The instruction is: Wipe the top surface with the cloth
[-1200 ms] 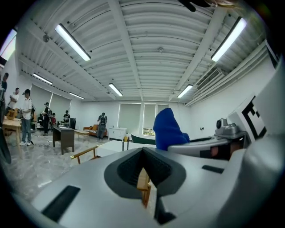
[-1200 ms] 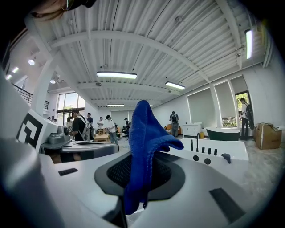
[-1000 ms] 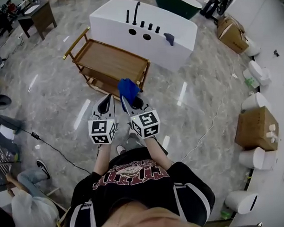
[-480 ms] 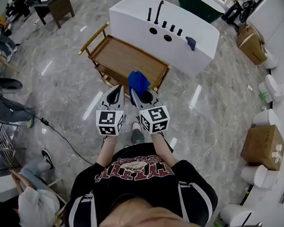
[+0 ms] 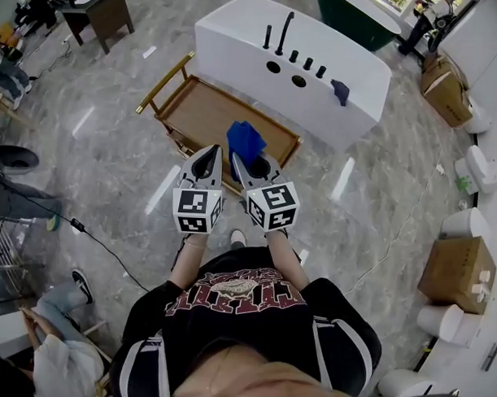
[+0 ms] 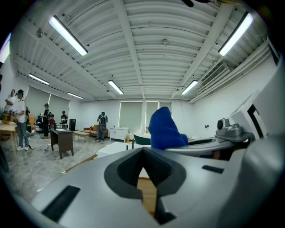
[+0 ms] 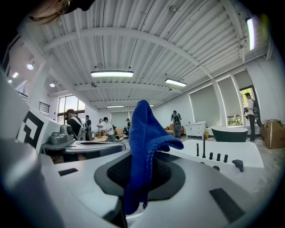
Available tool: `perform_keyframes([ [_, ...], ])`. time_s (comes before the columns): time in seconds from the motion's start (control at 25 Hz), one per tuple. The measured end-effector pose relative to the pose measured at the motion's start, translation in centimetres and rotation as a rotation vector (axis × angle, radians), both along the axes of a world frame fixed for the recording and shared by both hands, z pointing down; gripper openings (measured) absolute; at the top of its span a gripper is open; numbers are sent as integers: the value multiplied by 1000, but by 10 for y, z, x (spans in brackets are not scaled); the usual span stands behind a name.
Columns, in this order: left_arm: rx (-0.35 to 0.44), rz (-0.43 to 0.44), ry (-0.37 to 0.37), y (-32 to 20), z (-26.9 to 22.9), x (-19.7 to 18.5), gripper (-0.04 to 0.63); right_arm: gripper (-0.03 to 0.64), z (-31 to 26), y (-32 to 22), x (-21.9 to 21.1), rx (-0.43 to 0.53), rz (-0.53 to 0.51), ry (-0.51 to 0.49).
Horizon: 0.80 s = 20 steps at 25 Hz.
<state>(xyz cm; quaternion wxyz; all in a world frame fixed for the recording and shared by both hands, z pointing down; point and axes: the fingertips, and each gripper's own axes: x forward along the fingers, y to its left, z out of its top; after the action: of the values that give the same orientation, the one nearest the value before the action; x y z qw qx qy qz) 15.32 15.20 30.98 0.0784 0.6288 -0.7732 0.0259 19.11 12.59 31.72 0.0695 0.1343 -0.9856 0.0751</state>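
My right gripper (image 5: 237, 157) is shut on a blue cloth (image 5: 246, 141), which bunches up past the tips over the near edge of a wooden cart's top (image 5: 204, 111). In the right gripper view the cloth (image 7: 144, 142) stands up between the jaws of the right gripper (image 7: 140, 156). Just to its left, my left gripper (image 5: 213, 150) is shut and holds nothing. In the left gripper view the left gripper (image 6: 143, 153) points at the cart, wood showing through the slot, with the cloth (image 6: 164, 129) to the right.
A white bathtub (image 5: 317, 94) with black taps stands behind the cart, a small dark cloth (image 5: 340, 91) on its rim. Cardboard boxes (image 5: 458, 270) and white fixtures line the right wall. People and a dark desk (image 5: 100, 9) are at the left. A cable (image 5: 108, 254) crosses the floor.
Both grippers have moved forward toward the cart, side by side. The cloth stays clamped in the right gripper and now overlaps the cart's near edge.
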Motion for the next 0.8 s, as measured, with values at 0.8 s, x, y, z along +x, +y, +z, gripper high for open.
perform_keyframes([
  [0.8,11,-54,13,-88,7,-43,48,79,8,-87,-39,6,-40,7],
])
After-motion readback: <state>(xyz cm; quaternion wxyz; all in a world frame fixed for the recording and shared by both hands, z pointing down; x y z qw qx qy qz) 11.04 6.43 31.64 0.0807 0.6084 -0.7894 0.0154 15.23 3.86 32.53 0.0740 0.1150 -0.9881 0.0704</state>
